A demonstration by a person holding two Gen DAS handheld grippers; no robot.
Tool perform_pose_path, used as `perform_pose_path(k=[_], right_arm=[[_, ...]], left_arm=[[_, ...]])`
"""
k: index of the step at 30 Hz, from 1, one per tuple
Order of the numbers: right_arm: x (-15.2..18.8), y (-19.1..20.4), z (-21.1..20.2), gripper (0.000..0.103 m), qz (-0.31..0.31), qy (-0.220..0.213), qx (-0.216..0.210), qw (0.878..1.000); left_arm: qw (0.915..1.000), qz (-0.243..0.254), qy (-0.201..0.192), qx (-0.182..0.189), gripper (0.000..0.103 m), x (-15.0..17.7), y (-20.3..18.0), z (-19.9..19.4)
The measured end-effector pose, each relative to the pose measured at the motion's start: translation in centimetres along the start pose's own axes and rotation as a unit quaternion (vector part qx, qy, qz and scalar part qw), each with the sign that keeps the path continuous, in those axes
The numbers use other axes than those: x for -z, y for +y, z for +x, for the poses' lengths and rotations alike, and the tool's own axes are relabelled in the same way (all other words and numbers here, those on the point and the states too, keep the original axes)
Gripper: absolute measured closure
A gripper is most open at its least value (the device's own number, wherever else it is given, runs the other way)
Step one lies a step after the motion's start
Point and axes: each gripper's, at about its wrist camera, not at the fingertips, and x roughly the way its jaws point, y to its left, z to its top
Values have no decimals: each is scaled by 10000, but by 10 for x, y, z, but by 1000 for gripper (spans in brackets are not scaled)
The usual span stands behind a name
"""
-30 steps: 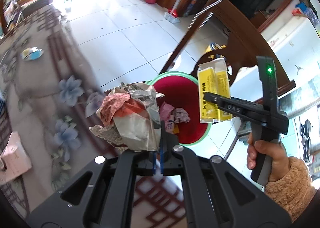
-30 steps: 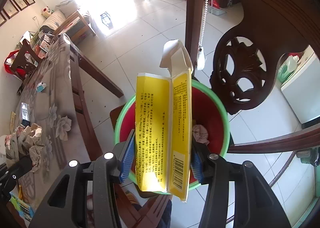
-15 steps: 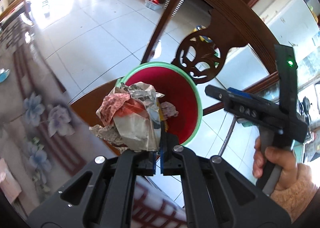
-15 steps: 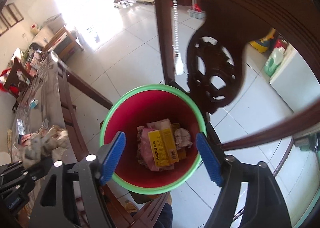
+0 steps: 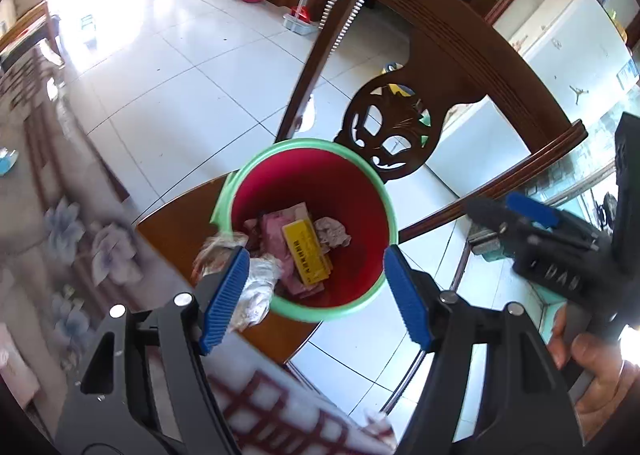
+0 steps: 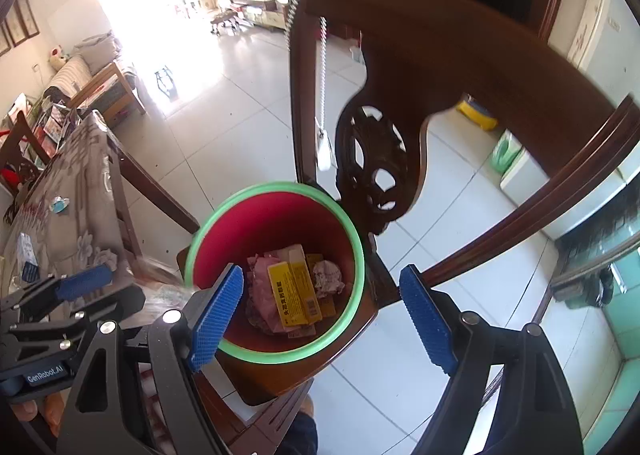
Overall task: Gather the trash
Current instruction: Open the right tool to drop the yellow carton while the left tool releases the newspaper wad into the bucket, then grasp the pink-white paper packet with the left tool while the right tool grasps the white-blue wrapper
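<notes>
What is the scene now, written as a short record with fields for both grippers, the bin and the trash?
left gripper: open, above the bin's near rim
right gripper: open, empty, over the bin
bin: red inside, green rim, standing on a wooden chair
yellow box: lying in the bin on pink trash
crumpled newspaper: blurred, at the bin's rim beside the left finger
</notes>
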Motion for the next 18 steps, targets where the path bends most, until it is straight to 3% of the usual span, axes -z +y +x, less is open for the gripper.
perform_pose_path(k=[7, 12, 15, 18], right_arm=[[4, 37, -29, 25, -431, -324, -76, 9985], [13, 73, -37, 25, -670, -340, -291, 9967], [21, 99, -36, 25, -817, -241, -446, 9954], [29, 134, -22, 24, -989, 44, -915, 9909]], left_arm=[[9983, -515, -258, -100, 36, 35, 34, -49], [9943, -848, -531, -376, 36, 68, 68, -92], [9884, -1194, -681, -642, 36, 90, 103, -120], [9787, -1616, -796, -981, 36, 117, 142, -148]])
